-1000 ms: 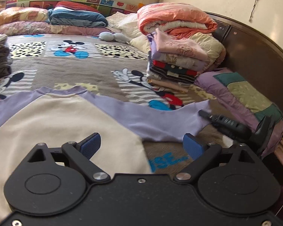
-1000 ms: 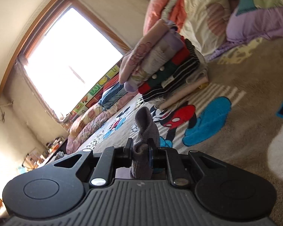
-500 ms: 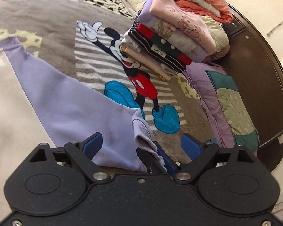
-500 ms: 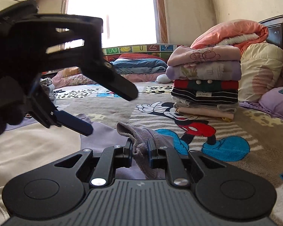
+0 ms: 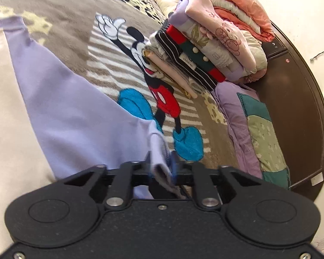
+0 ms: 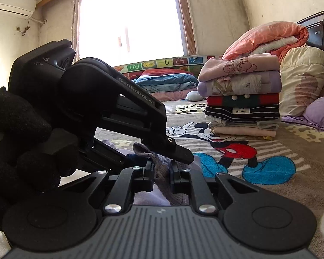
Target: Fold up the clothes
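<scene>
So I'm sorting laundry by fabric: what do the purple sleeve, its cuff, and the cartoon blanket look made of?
Sleeve: smooth matte knit, probably cotton jersey, draping softly. Cuff: ribbed knit with visible ridges. Blanket: plush fleece, judging by its fuzzy pile.

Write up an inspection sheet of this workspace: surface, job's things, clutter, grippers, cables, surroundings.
Surface: cartoon-mouse blanket covering the bed.
Job's things: cream and lilac sweatshirt spread flat; its sleeve cuff lifted.
Clutter: stack of folded clothes, orange quilt, patchwork pillow.
Grippers: left gripper and right gripper both shut on the sleeve cuff; a gloved hand holds the left one.
Cables: nothing seen on the bed.
Surroundings: dark headboard, bright window, air conditioner.
</scene>
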`<state>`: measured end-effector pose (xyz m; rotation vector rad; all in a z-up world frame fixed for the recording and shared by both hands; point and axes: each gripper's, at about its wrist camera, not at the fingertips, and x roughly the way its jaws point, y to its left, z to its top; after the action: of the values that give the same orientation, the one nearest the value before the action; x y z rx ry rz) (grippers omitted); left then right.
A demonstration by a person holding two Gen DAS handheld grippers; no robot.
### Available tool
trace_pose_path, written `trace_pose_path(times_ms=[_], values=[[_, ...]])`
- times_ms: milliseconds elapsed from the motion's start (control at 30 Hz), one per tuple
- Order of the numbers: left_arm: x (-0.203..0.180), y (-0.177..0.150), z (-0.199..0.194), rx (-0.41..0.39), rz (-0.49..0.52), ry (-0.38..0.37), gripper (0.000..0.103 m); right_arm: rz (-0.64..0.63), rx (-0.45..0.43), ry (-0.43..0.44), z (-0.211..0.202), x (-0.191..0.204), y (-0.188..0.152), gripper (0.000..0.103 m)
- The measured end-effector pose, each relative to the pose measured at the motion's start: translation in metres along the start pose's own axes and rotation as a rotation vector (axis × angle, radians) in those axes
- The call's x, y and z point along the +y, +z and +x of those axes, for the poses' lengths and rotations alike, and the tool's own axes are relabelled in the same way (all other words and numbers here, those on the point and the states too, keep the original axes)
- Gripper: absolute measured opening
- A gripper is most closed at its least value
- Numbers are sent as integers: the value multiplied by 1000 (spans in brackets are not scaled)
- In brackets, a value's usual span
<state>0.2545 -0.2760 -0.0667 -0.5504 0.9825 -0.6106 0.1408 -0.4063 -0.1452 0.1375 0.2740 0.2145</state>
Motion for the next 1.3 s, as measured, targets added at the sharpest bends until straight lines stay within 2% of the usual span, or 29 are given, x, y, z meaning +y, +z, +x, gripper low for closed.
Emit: trace_pose_path(times_ms=[33,133,200,267,467,733,800,933,1033,1300], values=[[0,3,-7,-15,15,7,4,1,-4,11,-1,1,0,18],[1,13,-34,-63,76,33,3,-24,-25,34,-7,11,1,41],[3,20,-54,-91,116,52,3,-29,-32,44,-10,16,0,48],[7,28,-75,-115,149,67,3,-29,-31,53,-11,20,0,55],[24,48,-131,-159,231,132,3,38,33,93,0,30,-2,63],[66,57,-180,-177,263,245,3,-7,249,144,29,60,-18,62],[79,57,-186,-176,259,275,3,-5,285,162,32,64,-19,59],[105,59,-192,-169,236,325,3,15,319,192,30,69,-20,56],[116,61,-197,-175,237,347,3,-18,337,202,30,77,-20,56],[116,77,-207,-189,300,391,3,-71,367,208,31,89,-20,55]])
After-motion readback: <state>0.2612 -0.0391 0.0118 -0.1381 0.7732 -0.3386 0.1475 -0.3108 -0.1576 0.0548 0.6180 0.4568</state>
